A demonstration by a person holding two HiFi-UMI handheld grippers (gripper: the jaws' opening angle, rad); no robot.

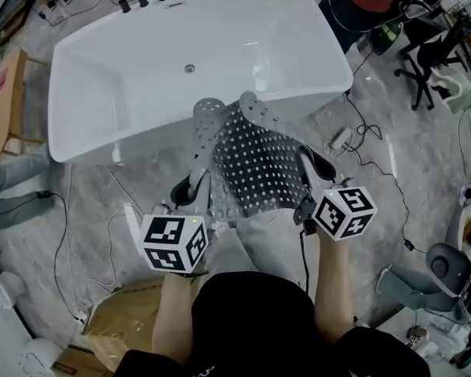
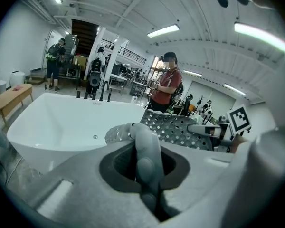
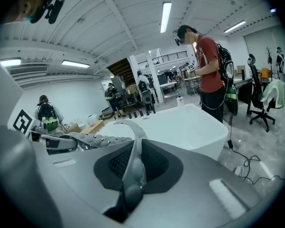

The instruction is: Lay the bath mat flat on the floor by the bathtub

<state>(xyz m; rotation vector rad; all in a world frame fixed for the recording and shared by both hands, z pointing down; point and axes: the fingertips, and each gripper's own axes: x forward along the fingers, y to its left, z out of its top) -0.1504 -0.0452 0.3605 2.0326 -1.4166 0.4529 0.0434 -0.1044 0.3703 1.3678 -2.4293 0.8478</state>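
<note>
The tub fills the top of the head view, with grey floor around it. The perforated mat hangs sagging in the air, its far end by the tub's near rim. The left tool and right tool each have jaws clamped on a near corner. This looks like the laying-down step. Next, both corners need bringing down level, drawn taut, so the mat spreads flat.

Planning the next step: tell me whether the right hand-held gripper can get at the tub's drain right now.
Probably not: the right hand-held gripper is shut on the bath mat, which hangs between it and the drain.
</note>
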